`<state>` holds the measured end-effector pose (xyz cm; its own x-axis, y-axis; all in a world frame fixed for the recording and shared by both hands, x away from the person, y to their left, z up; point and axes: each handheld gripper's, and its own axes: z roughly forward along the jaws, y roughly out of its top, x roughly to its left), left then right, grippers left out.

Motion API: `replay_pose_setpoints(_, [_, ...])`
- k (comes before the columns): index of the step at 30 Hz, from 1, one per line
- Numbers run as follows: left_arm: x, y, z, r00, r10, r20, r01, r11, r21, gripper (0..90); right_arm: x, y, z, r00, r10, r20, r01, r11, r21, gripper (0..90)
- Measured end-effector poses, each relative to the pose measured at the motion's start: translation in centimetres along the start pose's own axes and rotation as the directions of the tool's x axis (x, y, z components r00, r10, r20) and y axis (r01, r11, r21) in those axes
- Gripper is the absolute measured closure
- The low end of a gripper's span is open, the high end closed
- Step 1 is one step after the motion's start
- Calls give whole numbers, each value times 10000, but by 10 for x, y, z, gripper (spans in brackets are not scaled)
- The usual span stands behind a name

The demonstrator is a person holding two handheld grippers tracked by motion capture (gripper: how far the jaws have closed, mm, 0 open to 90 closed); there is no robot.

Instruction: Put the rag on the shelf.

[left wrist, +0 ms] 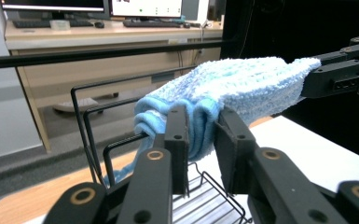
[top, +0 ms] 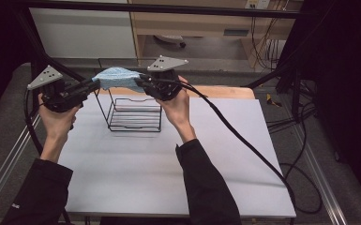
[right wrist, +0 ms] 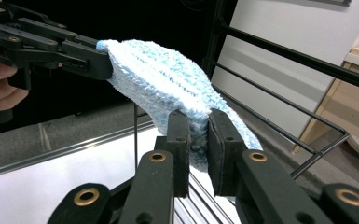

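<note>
A fluffy light-blue sock [top: 117,78] hangs stretched in the air above a black wire rack [top: 136,114] at the back of the white table. My left gripper [top: 95,85] is shut on its left end, the cuff [left wrist: 200,126] bunched between the jaws. My right gripper [top: 139,80] is shut on the other end [right wrist: 196,135]. In the left gripper view the right gripper [left wrist: 338,74] holds the far tip; in the right gripper view the left gripper [right wrist: 74,56] clamps the far end. The sock's lower edge droops toward the rack's top wires [left wrist: 121,100].
The white table top [top: 136,173] lies in front of the rack. A wooden strip [top: 225,91] runs along the table's back edge. A thick black cable [top: 244,140] trails from the right gripper across the table's right side. Black frame bars [top: 169,9] cross behind.
</note>
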<state>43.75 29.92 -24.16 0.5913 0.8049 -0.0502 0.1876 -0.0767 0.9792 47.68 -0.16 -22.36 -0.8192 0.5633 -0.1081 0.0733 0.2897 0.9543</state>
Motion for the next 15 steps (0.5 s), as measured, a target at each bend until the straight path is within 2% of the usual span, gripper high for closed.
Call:
replay_pose_setpoints(3, [-1,7,-6,9997,-249,-65,250,9996,116,710,0,-1,0,10000,1,-7,-1,10000,-23,808])
replay_pose_setpoints(6, [-1,17,-13,9977,-682,-53,682,9977,-61,704,1,-1,0,10000,-54,-15,54,10000,-16,808])
replay_pose_setpoints(9, [-2,28,-18,9965,-829,-138,826,9963,-239,719,1,-2,0,9999,-113,-12,113,9999,30,808])
replay_pose_setpoints(15, [-5,45,-4,9950,-955,-287,963,9950,281,799,3,-4,0,9992,-388,6,388,9992,88,806])
